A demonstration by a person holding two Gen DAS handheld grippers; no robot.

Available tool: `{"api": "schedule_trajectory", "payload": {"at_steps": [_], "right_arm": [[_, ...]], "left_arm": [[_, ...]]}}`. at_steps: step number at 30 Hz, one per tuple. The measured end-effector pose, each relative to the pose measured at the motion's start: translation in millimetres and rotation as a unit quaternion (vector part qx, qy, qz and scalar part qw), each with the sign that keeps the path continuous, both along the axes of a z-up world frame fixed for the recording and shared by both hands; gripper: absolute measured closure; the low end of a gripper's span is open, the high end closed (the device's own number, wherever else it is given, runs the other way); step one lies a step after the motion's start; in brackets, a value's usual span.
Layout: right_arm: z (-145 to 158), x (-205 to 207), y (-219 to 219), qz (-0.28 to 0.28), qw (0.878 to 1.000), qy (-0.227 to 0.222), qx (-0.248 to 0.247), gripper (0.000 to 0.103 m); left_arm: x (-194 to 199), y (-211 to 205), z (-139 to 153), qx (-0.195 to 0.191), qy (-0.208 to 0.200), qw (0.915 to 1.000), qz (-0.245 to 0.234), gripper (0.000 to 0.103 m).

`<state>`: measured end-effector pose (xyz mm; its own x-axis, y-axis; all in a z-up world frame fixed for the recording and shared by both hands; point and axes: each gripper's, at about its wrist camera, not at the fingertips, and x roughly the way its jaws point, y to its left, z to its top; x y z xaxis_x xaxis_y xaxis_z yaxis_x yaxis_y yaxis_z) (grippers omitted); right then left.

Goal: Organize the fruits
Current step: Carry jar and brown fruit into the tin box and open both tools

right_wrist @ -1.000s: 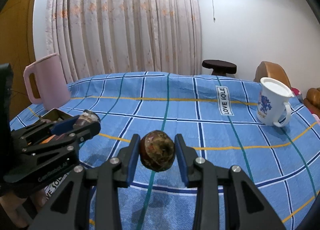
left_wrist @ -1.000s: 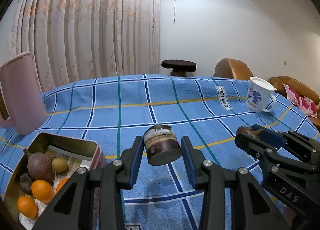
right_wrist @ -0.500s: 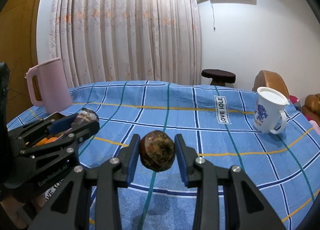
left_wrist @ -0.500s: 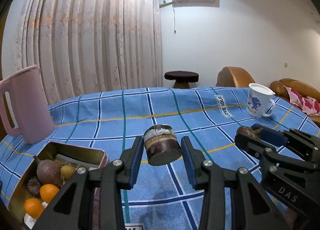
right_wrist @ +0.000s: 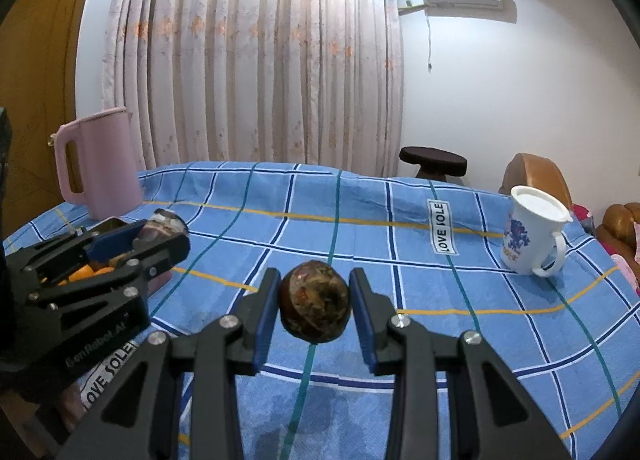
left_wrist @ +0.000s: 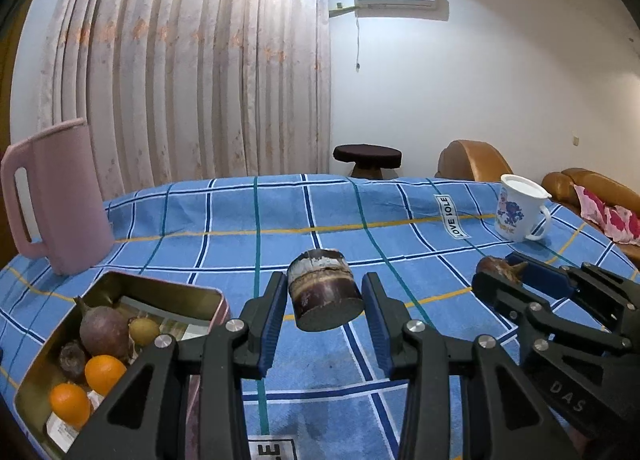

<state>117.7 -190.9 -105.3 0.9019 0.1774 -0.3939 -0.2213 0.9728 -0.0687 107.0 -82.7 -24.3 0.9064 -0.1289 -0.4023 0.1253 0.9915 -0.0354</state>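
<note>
Fruits are mid-transfer above a tabletop (left_wrist: 400, 244) covered in blue checked cloth: the left gripper (left_wrist: 325, 310) has its fingers clamped on a dark, cylindrical cut piece of fruit (left_wrist: 324, 294), while the right gripper (right_wrist: 315, 302) has its fingers clamped on a round, mottled brown fruit (right_wrist: 315, 302). Both pieces hang clear of the cloth.

The risk from here looks like a slip. The round fruit is pinched only at its widest sides and could roll out if the grip eases or the hand tilts; the cut piece sits tipped between its pads and could twist free. The two grippers also work close together, so a crossing path toward the tin could knock one load loose.

At 8 o'clock in the left wrist view, an open rectangular metal tin (left_wrist: 208, 294) holds two oranges (left_wrist: 105, 374), a large purple fruit (left_wrist: 104, 332), a small yellowish fruit (left_wrist: 144, 330), a dark shrivelled one and some paper. A pink pitcher (left_wrist: 60, 196) stands at 10 o'clock; a lidded white mug (left_wrist: 518, 212) at 2 o'clock. What either holds cannot be seen.
</note>
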Motion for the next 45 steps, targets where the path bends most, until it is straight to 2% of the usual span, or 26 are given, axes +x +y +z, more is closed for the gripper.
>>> {"api": "schedule_trajectory", "payload": {"at_steps": [10,14,20,24,29,37,45], "right_arm": [[-4,-6,23,0.020,0.999,0.016,-0.020,0.065],[-4,-6,41,0.048,0.998,0.030,-0.005,0.065],[17,-8,82,0.116,0.992,0.031,0.037,0.065],[25,-10,125,0.160,0.986,0.026,0.029,0.065],[28,-10,159,0.192,0.981,0.027,0.023,0.065],[8,-6,195,0.219,0.974,0.050,0.003,0.065],[-21,1,204,0.228,0.969,0.091,-0.018,0.065]], "left_arm": [[-25,24,-1,-0.005,0.000,0.9999,0.014,0.062],[-37,44,0,0.001,0.012,0.9996,0.026,0.062],[-51,98,19,0.005,0.016,0.9970,0.076,0.062],[-55,130,25,0.002,0.021,0.9936,0.111,0.062],[-57,161,21,0.004,0.036,0.9894,0.141,0.062],[-54,182,4,-0.001,0.063,0.9869,0.148,0.062],[-48,180,-12,-0.003,0.092,0.9868,0.133,0.062]]}}
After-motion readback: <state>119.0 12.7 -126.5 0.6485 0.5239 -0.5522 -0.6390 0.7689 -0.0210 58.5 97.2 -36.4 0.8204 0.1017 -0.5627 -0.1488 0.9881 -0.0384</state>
